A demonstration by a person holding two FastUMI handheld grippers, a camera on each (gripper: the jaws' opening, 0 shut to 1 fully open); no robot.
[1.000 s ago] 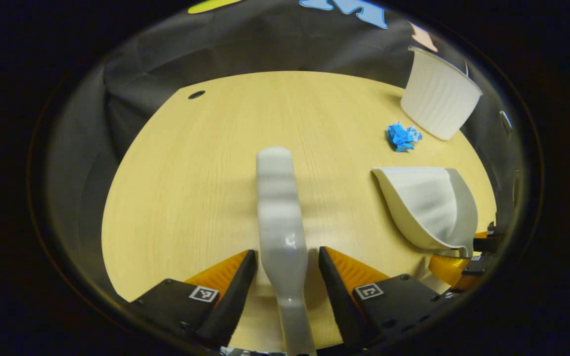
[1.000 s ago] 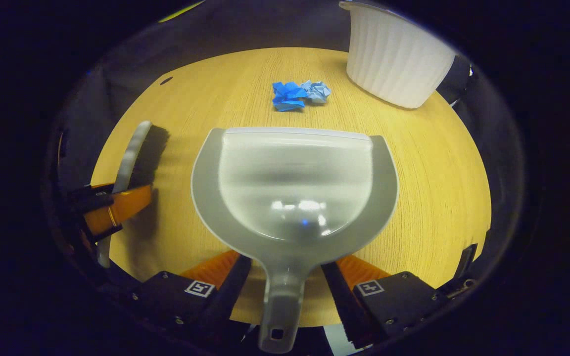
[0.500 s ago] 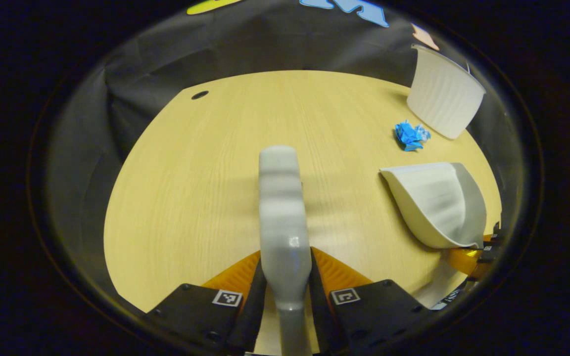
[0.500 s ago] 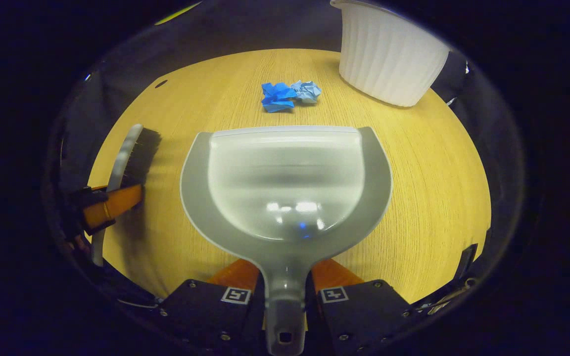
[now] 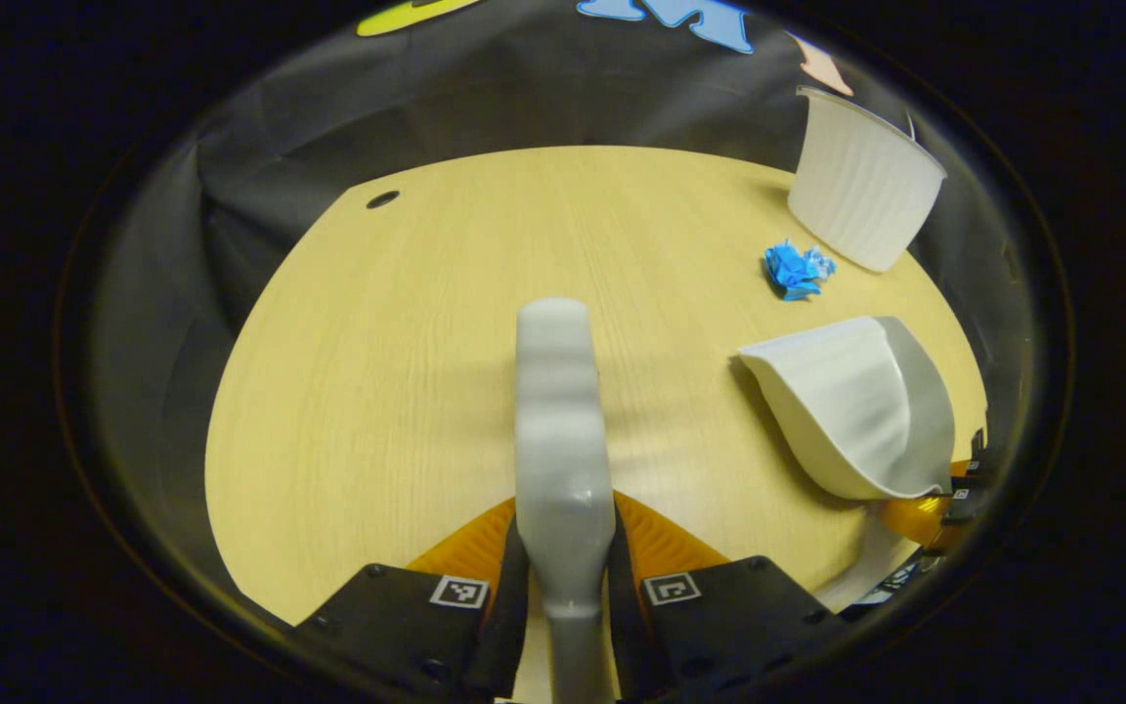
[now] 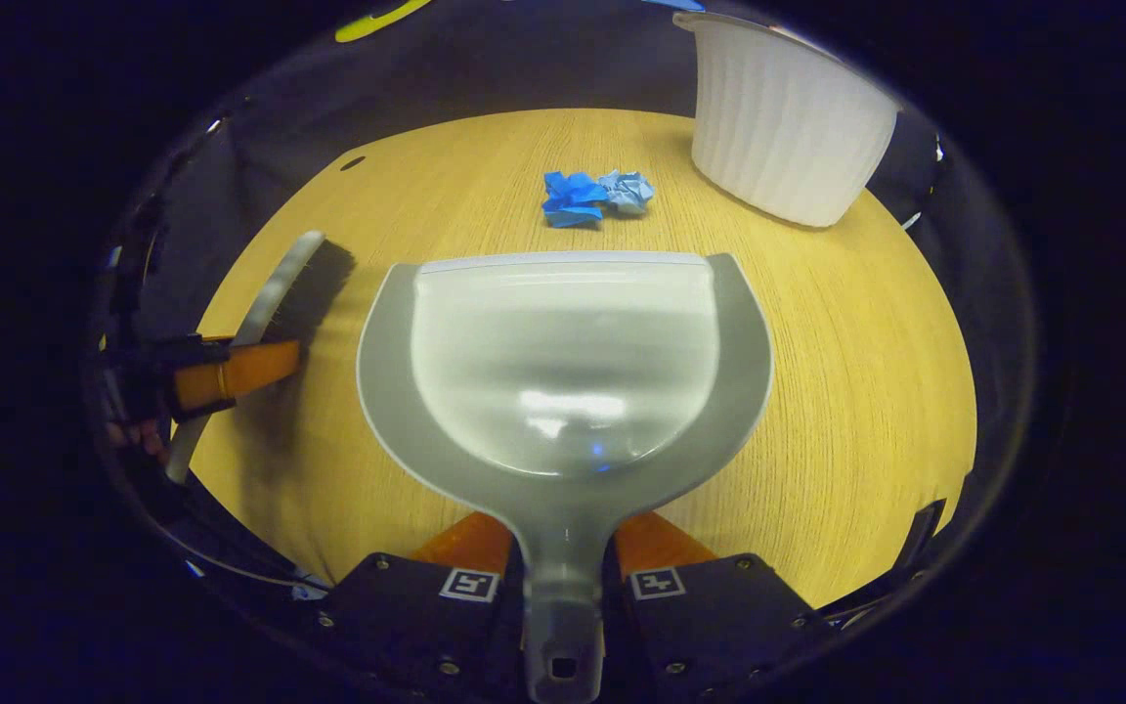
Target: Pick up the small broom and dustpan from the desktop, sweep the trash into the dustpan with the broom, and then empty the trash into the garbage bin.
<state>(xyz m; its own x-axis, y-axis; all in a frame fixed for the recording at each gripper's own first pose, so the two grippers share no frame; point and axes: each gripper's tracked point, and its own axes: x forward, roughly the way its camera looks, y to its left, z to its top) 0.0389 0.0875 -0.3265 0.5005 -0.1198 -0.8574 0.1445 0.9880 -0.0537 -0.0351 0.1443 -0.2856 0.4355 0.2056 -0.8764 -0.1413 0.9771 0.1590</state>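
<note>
Gripping broom (image 5: 563,460) in left hand-held gripper (image 5: 563,596), dustpan (image 6: 563,372) in right (image 6: 563,596); handle ends cut off.

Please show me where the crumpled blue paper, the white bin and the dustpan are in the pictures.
crumpled blue paper (image 6: 594,197): right gripper view, middle of the wad.
white bin (image 6: 786,137): right gripper view, its ribbed side wall.
dustpan (image 6: 563,362): right gripper view, inner floor of the scoop.
</note>
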